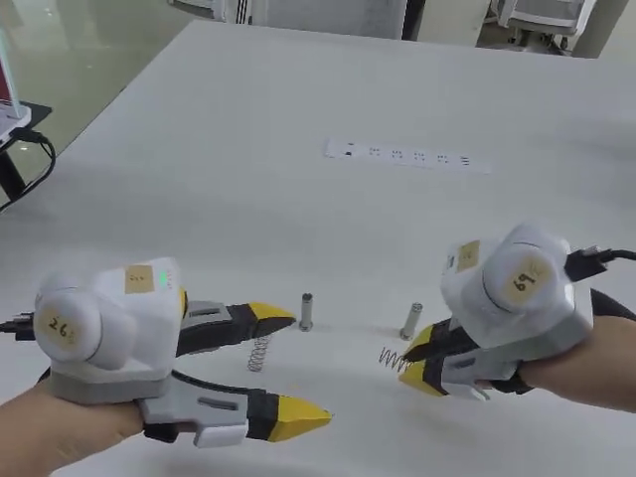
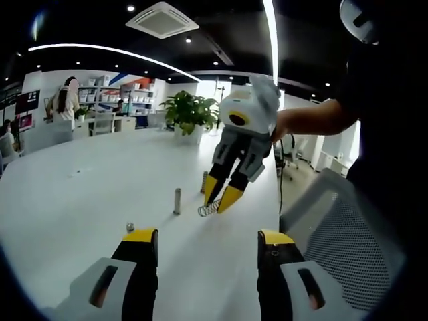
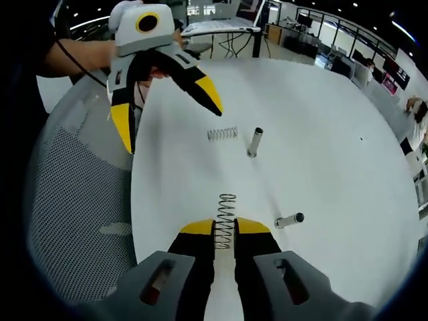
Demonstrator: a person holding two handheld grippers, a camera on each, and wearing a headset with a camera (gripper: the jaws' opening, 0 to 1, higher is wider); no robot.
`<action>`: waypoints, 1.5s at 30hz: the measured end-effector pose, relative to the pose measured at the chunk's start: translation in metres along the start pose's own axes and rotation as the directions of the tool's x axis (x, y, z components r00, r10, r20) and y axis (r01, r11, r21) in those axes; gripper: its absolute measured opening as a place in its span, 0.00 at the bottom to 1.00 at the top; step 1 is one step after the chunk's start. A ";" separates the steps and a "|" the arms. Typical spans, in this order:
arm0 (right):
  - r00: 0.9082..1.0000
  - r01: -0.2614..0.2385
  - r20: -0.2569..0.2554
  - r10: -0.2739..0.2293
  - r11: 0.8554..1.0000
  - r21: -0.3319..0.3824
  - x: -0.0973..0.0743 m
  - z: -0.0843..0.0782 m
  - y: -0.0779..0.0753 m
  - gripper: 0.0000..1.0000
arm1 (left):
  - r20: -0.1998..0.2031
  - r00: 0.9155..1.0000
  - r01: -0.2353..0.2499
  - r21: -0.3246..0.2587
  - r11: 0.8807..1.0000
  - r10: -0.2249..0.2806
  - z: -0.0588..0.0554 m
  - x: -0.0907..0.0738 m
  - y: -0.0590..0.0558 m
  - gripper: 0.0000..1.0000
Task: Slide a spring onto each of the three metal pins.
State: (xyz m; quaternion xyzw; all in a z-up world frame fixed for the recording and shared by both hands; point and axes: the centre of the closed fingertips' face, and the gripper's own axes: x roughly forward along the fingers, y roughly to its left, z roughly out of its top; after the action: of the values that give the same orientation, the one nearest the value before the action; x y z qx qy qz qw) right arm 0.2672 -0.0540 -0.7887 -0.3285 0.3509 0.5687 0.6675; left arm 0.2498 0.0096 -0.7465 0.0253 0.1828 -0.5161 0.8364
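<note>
White tabletop (image 1: 298, 119) is seen in the head view, with two bare metal pins stood on it, the left pin (image 1: 306, 311) and the right pin (image 1: 410, 321), set apart from each other. The left gripper (image 1: 288, 368) is held low with its jaws spread and nothing gripped. The loose spring (image 1: 258, 351) lies on the table just beside one jaw tip. The right gripper (image 1: 412, 360) is closed on the pinched spring (image 1: 391, 358), whose free end is pointed out near the right pin. In the left gripper view the same spread jaws are shown, and the right gripper (image 2: 217, 200) is seen tipped downward with the pinched spring (image 2: 208, 209) carried low over the table beside the two pins. In the right gripper view the pinched spring (image 3: 227, 204) is clamped by one end between the yellow tips. The loose spring (image 3: 222, 134) is shown lying flat near the left pin (image 3: 255, 142), and the right pin (image 3: 289, 219) is close by; whether it leans cannot be told. No spring is judged to be on any pin yet, so all the threading is taken to be left, with one spring in the jaws.
</note>
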 end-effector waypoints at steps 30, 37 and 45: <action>0.995 -0.033 0.075 0.061 0.942 -0.335 -0.018 0.032 0.023 0.07 | 0.025 0.992 0.120 0.065 0.991 -0.122 0.013 0.034 -0.015 0.22; 0.994 -0.036 0.081 0.069 0.933 -0.357 -0.019 0.032 0.025 0.07 | 0.037 0.991 0.128 0.069 0.989 -0.131 0.016 0.035 -0.016 0.14; 0.992 -0.037 0.100 0.080 0.928 -0.370 -0.021 0.033 0.027 0.07 | 0.044 0.988 0.142 0.076 0.987 -0.146 0.018 0.037 -0.021 0.10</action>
State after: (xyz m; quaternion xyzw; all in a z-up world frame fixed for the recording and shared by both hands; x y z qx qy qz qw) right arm 0.2412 -0.0333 -0.7541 -0.4042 0.2095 0.6617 0.5957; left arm 0.2516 -0.0359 -0.7395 0.0296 0.1446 -0.5819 0.7997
